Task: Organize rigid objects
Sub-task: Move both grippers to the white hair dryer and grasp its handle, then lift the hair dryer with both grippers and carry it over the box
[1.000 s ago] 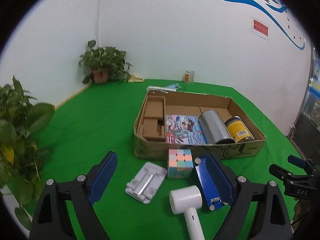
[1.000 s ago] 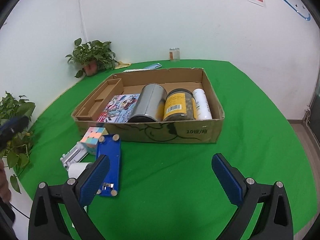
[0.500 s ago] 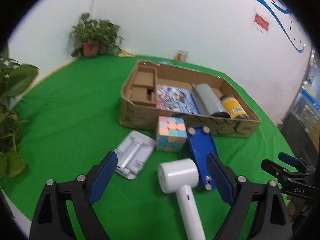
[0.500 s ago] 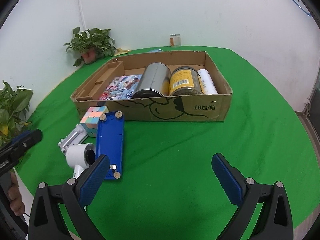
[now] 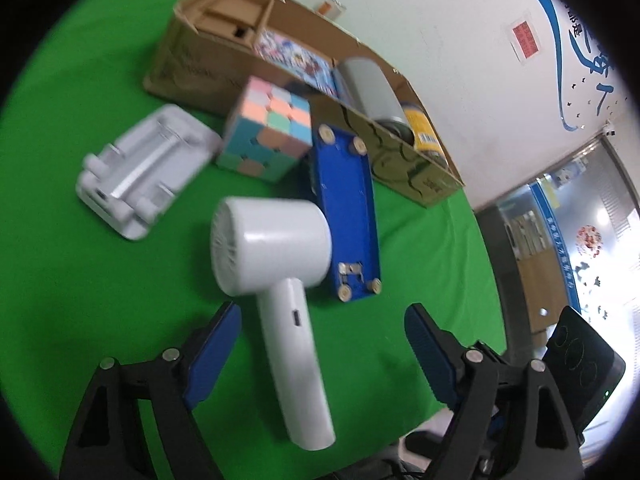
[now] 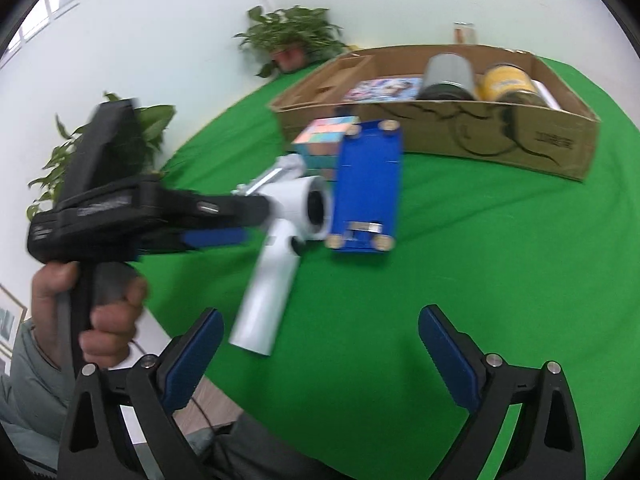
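A white handheld fan lies on the green table, handle toward me; it also shows in the right wrist view. My left gripper is open, its fingers on either side of the fan's handle, above it. Beside the fan lie a blue flat case, a pastel cube and a white stand. The cardboard box behind holds a book, a grey can and a yellow jar. My right gripper is open and empty over bare green cloth near the fan's handle end.
The table's front edge lies close under both grippers. The left gripper's body and the hand holding it fill the left of the right wrist view. Potted plants stand along the wall.
My left gripper has moved forward and down over the fan's handle and tilted. My right gripper has swung left toward the fan and the blue case.
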Available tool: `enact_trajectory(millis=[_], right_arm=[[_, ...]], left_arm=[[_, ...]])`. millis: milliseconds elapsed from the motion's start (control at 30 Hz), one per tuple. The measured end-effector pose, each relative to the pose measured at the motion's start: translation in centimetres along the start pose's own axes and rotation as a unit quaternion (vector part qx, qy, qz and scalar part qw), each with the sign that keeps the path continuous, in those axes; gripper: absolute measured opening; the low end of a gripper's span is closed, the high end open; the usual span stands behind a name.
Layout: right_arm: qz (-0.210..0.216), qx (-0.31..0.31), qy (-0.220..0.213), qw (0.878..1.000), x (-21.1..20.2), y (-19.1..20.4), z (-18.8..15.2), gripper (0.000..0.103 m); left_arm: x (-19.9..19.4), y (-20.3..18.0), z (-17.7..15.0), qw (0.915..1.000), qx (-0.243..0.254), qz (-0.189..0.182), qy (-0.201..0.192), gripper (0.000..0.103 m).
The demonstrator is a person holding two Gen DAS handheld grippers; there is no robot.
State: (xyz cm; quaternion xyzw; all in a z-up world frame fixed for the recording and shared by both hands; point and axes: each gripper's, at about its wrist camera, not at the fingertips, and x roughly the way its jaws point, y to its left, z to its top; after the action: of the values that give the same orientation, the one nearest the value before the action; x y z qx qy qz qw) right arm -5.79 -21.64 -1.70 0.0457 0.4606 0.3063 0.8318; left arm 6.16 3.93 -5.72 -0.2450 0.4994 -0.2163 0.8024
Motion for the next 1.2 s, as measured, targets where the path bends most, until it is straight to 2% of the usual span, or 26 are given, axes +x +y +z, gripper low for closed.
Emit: enact_trajectory(millis=[33, 67, 100, 200, 267, 333, 433, 500, 600, 767, 867, 1067, 1200], right_arm=[[0.005, 0.001, 0.003, 1.0, 0.5, 0.4, 0.0, 0.096], [0.012, 0.003, 0.008, 1.0, 0.9, 0.6, 0.0, 0.091], [0.02, 0.005, 0.019, 1.0, 1.5, 0.8, -0.1, 0.085], [0.02, 0.003, 0.029, 0.999, 2.2, 1.4, -0.3, 0.082], [0.028, 0.008, 0.035, 0.999, 2.7, 1.4, -0.1, 0.074], [0.039, 0.005, 0.045, 0.998, 3.3, 1.7, 0.0, 0.069], [0.039, -0.005, 0.061, 0.997, 4.7, 2.5, 0.1, 0.056], [0.035, 0.001, 0.071, 0.997, 5.8, 2.7, 0.2, 0.04], [-0.001, -0.006, 0.079, 0.997, 6.7, 2.7, 0.1, 0.03], [-0.007, -0.015, 0.084, 0.996, 6.2, 2.5, -0.6, 0.03], [0.005, -0.009, 0.088, 0.996, 6.5, 2.7, -0.5, 0.033], [0.002, -0.01, 0.082, 0.997, 7.0, 3.6, -0.3, 0.033], [-0.004, -0.022, 0.063, 0.998, 6.4, 4.5, -0.1, 0.032]], left_arm=[[0.4, 0.0, -0.1, 1.0, -0.001, -0.005, 0.008, 0.081], [0.9, -0.1, -0.2, 0.9998, -0.004, -0.007, 0.016, 0.076], [1.3, 0.0, -0.3, 0.9996, -0.009, -0.007, 0.024, 0.075], [1.8, 0.4, -0.5, 0.9992, -0.022, 0.002, 0.033, 0.065], [2.4, 1.1, -0.8, 0.9982, -0.037, 0.004, 0.047, 0.049], [2.4, 1.5, -0.8, 0.9979, -0.046, 0.001, 0.045, 0.043], [2.4, 1.8, -0.6, 0.997, -0.063, 0.004, 0.044, 0.035], [2.7, 1.7, -0.8, 0.9963, -0.069, 0.001, 0.051, 0.031], [3.0, 1.2, -1.5, 0.9959, -0.07, -0.006, 0.058, 0.03], [3.6, 0.1, -2.3, 0.9967, -0.056, 0.002, 0.058, 0.031], [3.7, -0.3, -2.4, 0.9977, -0.045, 0.014, 0.049, 0.029], [2.9, 0.2, -2.2, 0.9979, -0.046, 0.023, 0.04, 0.028], [1.2, -0.4, -1.9, 0.9991, -0.03, 0.029, 0.012, 0.028]])
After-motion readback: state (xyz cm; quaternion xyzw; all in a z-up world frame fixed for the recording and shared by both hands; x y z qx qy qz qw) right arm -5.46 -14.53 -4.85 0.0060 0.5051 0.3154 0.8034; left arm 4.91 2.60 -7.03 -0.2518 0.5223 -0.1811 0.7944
